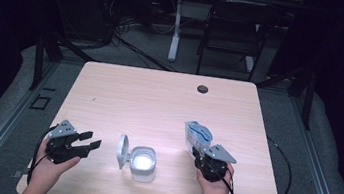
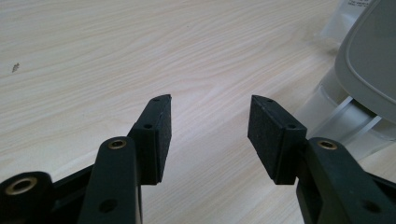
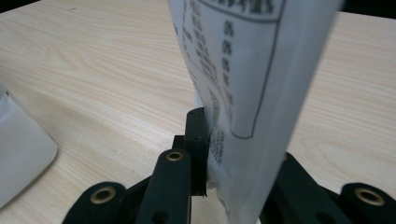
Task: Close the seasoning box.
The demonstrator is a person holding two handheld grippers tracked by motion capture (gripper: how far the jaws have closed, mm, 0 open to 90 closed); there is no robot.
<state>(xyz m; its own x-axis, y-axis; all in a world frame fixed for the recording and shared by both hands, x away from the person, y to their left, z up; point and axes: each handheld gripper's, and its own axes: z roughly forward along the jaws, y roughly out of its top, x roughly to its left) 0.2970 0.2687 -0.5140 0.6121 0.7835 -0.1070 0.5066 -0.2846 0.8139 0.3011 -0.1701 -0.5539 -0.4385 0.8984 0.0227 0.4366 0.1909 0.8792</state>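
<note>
High view: right tool (image 1: pixel 201 154), near the table's (image 1: pixel 159 100) front right corner, is clenched on a white pouch (image 1: pixel 197 136) with blue print; the pouch stands upright above the jaws, off the table surface. Left tool (image 1: pixel 87 144) rests near the front left corner, jaws spread, gripping nothing. Between the two, near the front edge, a white container (image 1: pixel 143 163) with its hinged lid (image 1: pixel 122 151) flipped open to its left.

Left gripper view: left tool (image 2: pixel 209 128) released, bare wood between the pads; the container (image 2: pixel 343 119) and lid (image 2: pixel 371 56) at the picture's right, apart from the jaws.

Right gripper view: right tool (image 3: pixel 233 154) pinches the pouch (image 3: pixel 247 70) at its lower end; printed text faces the camera.
</note>
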